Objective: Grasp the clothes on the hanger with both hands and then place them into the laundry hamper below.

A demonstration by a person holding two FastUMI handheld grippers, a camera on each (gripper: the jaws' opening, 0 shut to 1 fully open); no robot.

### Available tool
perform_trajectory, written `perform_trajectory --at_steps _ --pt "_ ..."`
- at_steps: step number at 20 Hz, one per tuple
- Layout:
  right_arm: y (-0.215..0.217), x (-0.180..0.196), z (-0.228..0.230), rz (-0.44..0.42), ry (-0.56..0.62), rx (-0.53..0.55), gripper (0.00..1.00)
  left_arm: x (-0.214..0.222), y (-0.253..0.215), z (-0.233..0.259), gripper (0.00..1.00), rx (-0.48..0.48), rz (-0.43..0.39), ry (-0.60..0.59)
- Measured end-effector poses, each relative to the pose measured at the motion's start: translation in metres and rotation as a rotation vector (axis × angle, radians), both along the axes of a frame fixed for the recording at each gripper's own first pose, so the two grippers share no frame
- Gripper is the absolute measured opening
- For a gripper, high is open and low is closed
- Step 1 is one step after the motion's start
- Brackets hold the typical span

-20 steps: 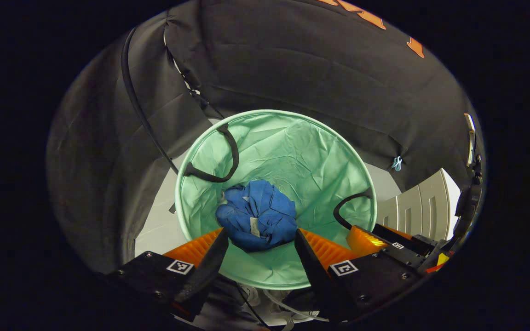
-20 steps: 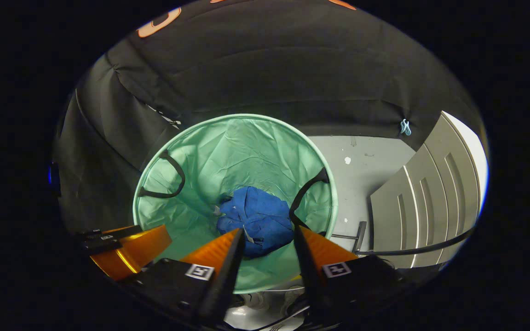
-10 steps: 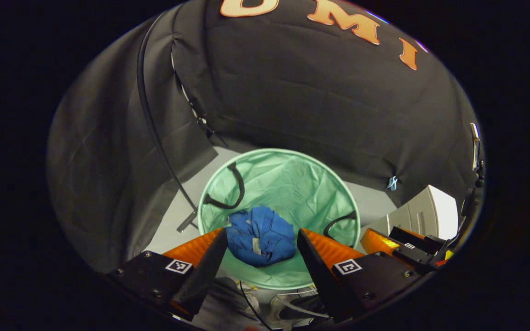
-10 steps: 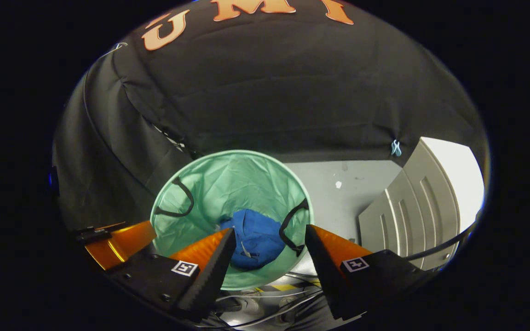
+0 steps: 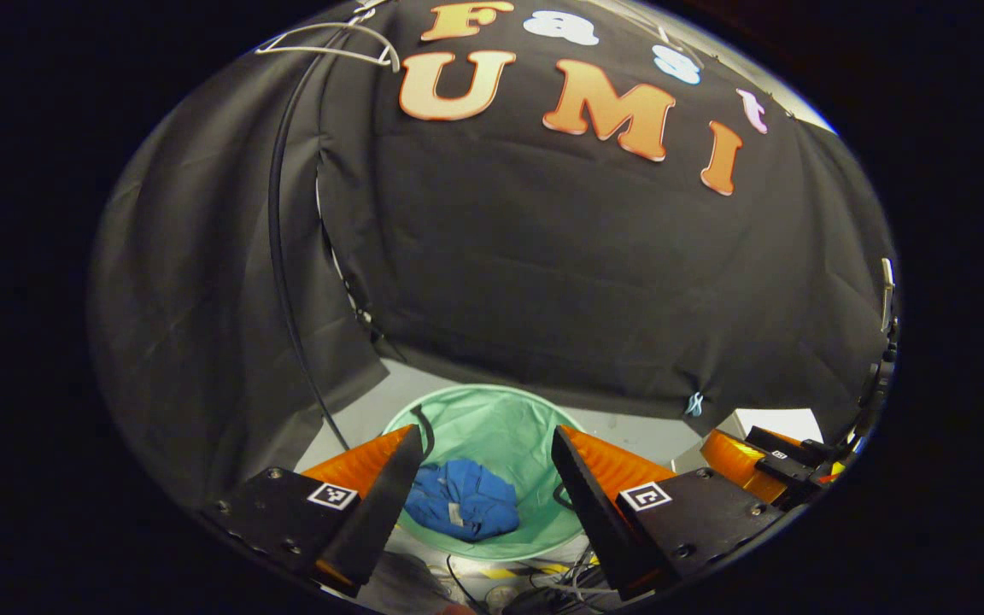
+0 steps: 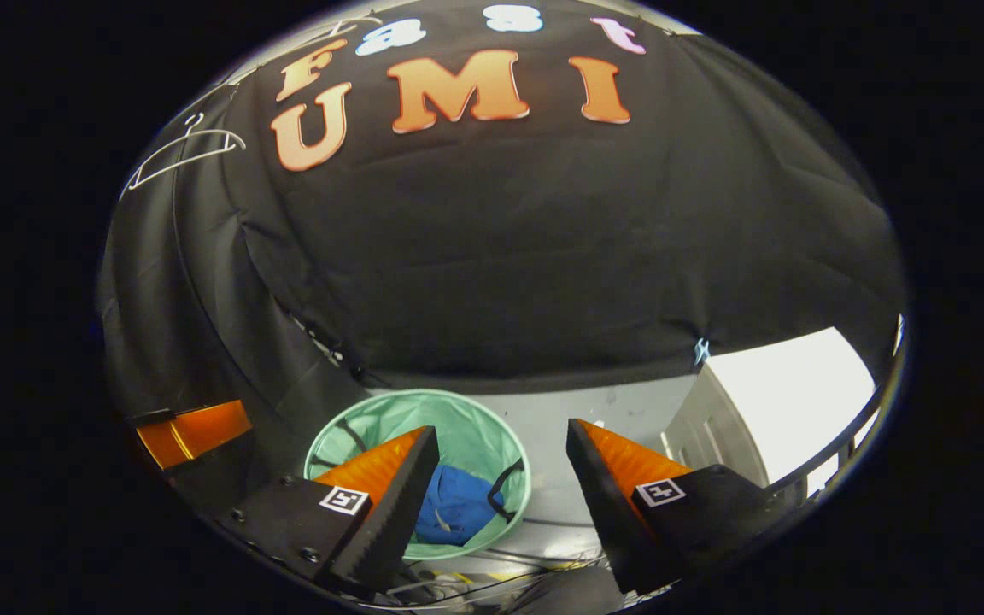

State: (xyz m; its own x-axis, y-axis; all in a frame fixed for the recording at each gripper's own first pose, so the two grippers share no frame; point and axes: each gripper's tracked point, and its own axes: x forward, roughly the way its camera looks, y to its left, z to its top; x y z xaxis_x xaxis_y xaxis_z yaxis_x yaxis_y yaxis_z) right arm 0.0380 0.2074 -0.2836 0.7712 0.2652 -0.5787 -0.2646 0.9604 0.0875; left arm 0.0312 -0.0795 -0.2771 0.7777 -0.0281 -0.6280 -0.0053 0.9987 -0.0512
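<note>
The blue clothes point(image 5: 461, 511) lie crumpled in a heap at the bottom of the green laundry hamper point(image 5: 492, 418), which stands on the pale floor point(image 6: 594, 418) close against the black cloth wall point(image 5: 560, 273). In the left gripper view the left gripper point(image 5: 485, 478) hangs above the hamper with its jaws wide apart and nothing between them; the clothes sit well below the gap, and neither finger touches them. A black strap handle point(image 5: 424, 423) curls over the hamper's left rim, just beside the left finger.

In the right gripper view the right gripper point(image 6: 502, 478) also stands open and empty, its jaws spread wide. From here the hamper point(image 6: 458, 423) shows to the left of the gap, partly behind the left finger, with the clothes point(image 6: 456, 517) inside and a second black handle point(image 6: 499, 495) drooping down the inner wall beside them. The other gripper shows at the edge of each view: at the far right in the left gripper view point(image 5: 757, 461), at the far left in the right gripper view point(image 6: 193, 431).

High on the wall to the left, a thin white hanger point(image 6: 180, 154) hangs bare; it shows too at the top of the left gripper view point(image 5: 330, 43). A black cable point(image 5: 278, 256) runs down the wall toward the floor. A white panelled piece of furniture point(image 6: 765, 410) stands to the right of the hamper, and loose cables point(image 5: 560, 572) lie on the floor at the near side.
</note>
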Motion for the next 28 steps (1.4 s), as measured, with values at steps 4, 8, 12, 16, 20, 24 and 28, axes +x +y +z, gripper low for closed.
perform_trajectory --at_steps 4,8,12,16,20,24,28 --pt "-0.007 0.000 0.056 -0.001 -0.110 0.008 0.98 0.005 -0.007 0.062 0.96 -0.013 0.004 -0.133" --pt "-0.015 -0.004 0.120 0.003 -0.234 -0.001 0.98 0.014 -0.001 0.119 0.96 0.025 -0.005 -0.283" --pt "-0.016 -0.007 0.184 0.010 -0.341 0.047 0.98 0.014 -0.010 0.165 0.94 -0.008 -0.011 -0.379" --pt "-0.037 0.007 0.236 0.015 -0.406 0.043 0.97 0.018 0.013 0.224 0.95 0.053 0.025 -0.504" --pt "-0.060 0.012 0.286 -0.002 -0.474 0.062 0.97 0.026 0.018 0.287 0.92 0.081 0.024 -0.591" --pt "-0.084 0.017 0.331 -0.018 -0.530 0.068 0.97 0.025 0.026 0.347 0.92 0.066 0.027 -0.673" --pt "-0.102 0.023 0.347 -0.050 -0.533 0.100 0.97 0.017 0.022 0.381 0.92 0.096 0.006 -0.720"
